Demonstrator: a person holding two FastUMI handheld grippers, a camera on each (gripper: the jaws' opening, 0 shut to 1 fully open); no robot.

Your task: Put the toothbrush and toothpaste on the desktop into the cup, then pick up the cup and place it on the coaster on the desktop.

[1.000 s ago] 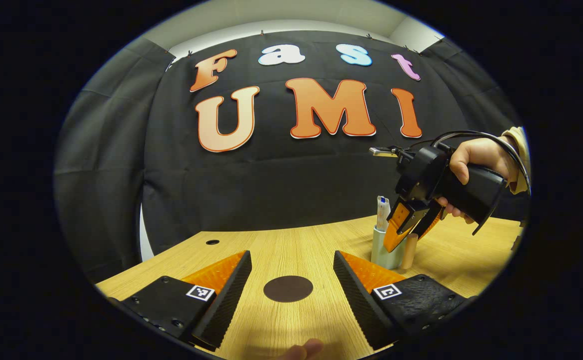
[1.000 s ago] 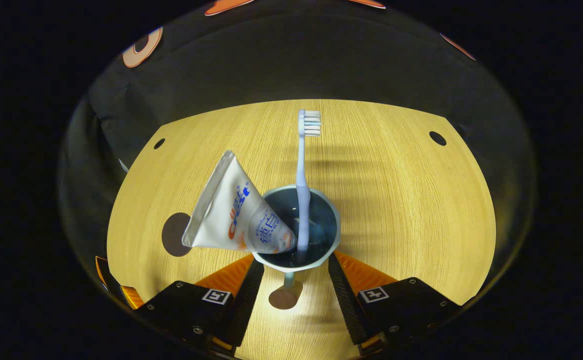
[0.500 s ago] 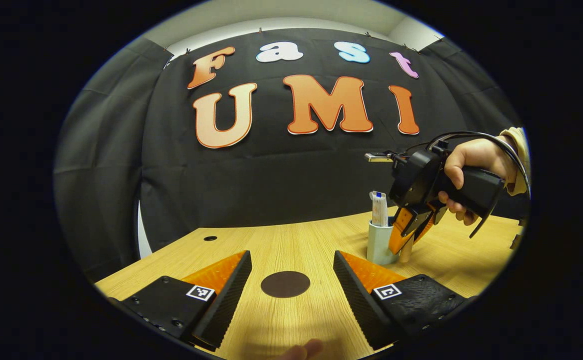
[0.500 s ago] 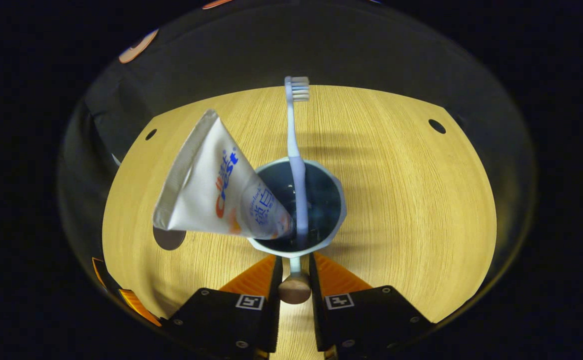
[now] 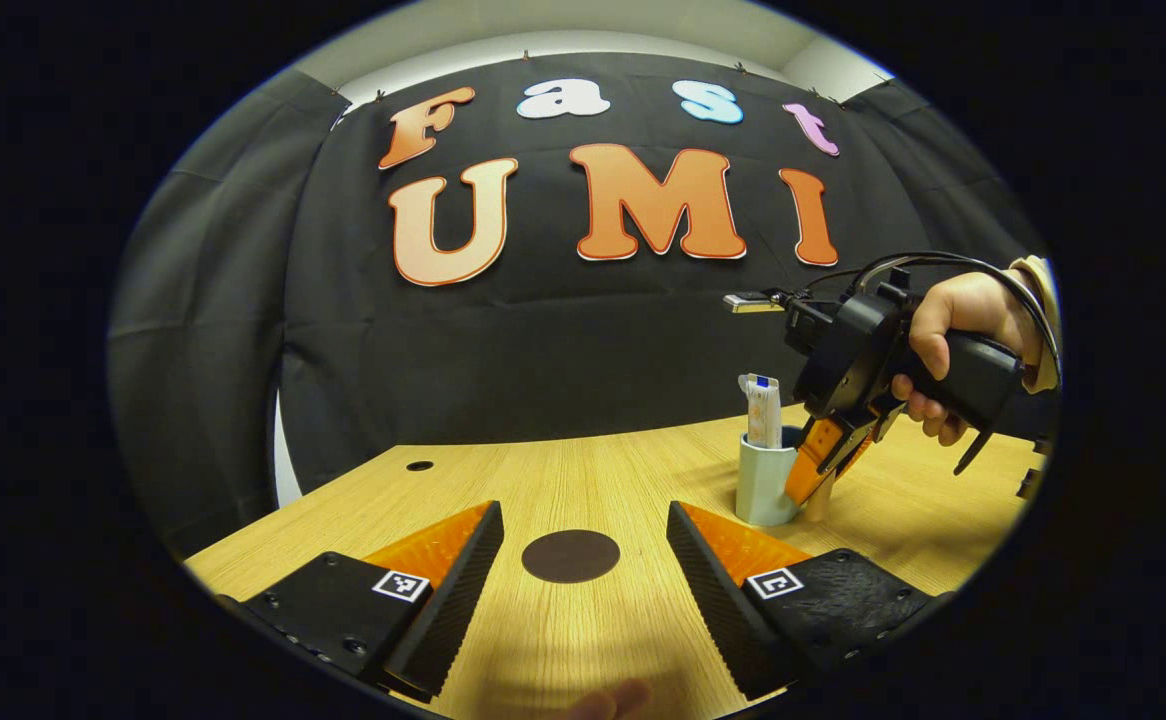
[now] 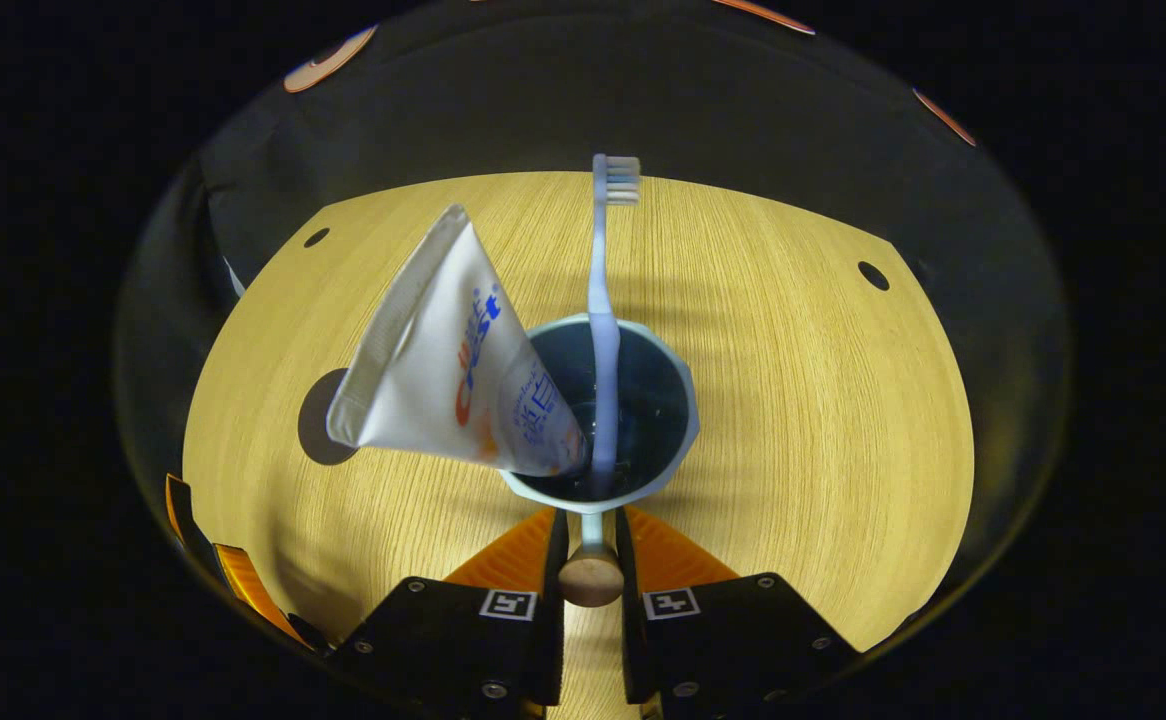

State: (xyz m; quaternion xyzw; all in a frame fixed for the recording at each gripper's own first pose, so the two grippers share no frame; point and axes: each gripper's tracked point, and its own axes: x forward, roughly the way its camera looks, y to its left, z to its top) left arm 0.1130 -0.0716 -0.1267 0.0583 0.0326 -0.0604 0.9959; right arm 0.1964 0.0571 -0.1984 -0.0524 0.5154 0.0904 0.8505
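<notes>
Right tool (image 6: 591,580): fingers drawn in close on the wooden handle (image 6: 591,582) of the cup (image 6: 598,415), one finger pressing each side; grip appears firm. In the left gripper view the same tool (image 5: 828,465) sits at 3 o'clock of the cup (image 5: 763,480), held by a hand (image 5: 943,330).

Left tool (image 5: 583,560): fingers spread wide, holding nothing, hovering low over the table (image 5: 643,480).

Contents: toothbrush (image 6: 603,320) stands in the cup, bristles toward 12 o'clock; toothpaste (image 6: 443,370) leans out over the rim toward 10 o'clock. Both are loaded.

Coaster (image 6: 315,432): dark disc on the table at 9 o'clock of the cup, well apart from it; in the left gripper view it (image 5: 570,556) lies between the left tool's fingers.

Handling judgement: the cup looks rigid and light, but the tall, loosely propped contents make it top-heavy. The handle is the proper hold; being a short rounded peg, it may let the cup swing or rotate. Keep the cup upright and avoid jerks, or the toothpaste may tip out.
</notes>
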